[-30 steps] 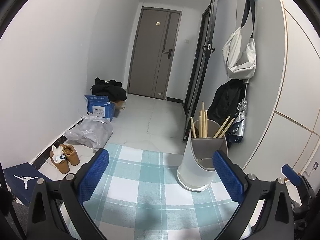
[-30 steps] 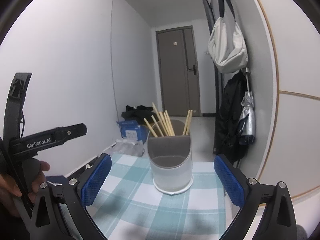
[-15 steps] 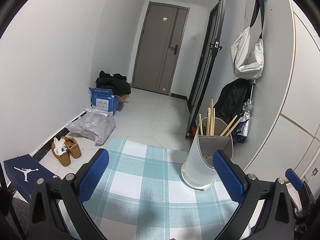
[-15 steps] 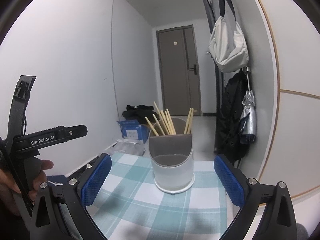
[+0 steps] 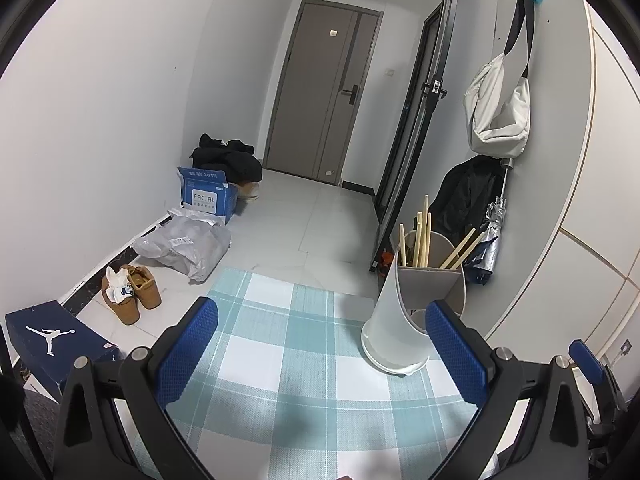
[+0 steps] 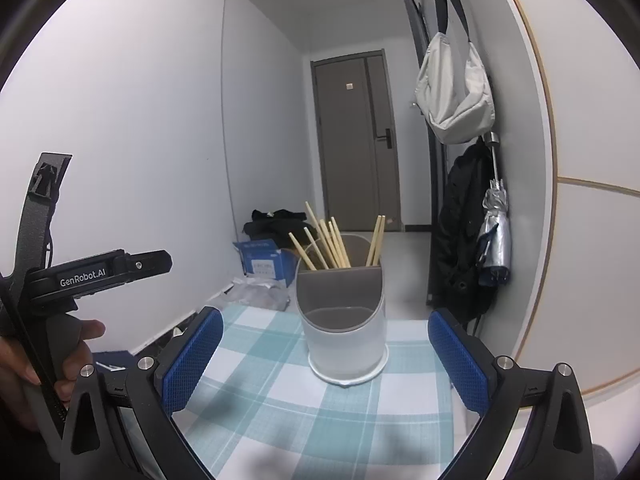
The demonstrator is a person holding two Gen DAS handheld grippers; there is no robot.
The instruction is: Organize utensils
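Observation:
A white and grey utensil holder (image 6: 344,332) stands upright on the checked tablecloth (image 6: 280,396), with several wooden chopsticks (image 6: 328,240) leaning in its rear compartment. Its lower front compartment looks empty. My right gripper (image 6: 326,364) is open, blue pads wide apart, just in front of the holder. In the left wrist view the holder (image 5: 404,316) sits at the right, chopsticks (image 5: 420,232) sticking up, partly behind the right pad. My left gripper (image 5: 320,356) is open over bare cloth (image 5: 288,352), holding nothing.
The table ends just past the holder, against the wall at the right. A white bag (image 6: 452,96), dark coat and folded umbrella (image 6: 496,232) hang there. On the floor lie shoes (image 5: 128,292), a blue box (image 5: 206,196), and a grey parcel bag (image 5: 188,244). A hand (image 6: 44,364) grips the left tool.
The left wrist view has swung slightly, so the holder sits further right and lower. The right view has barely shifted. Both grippers stay open and empty.

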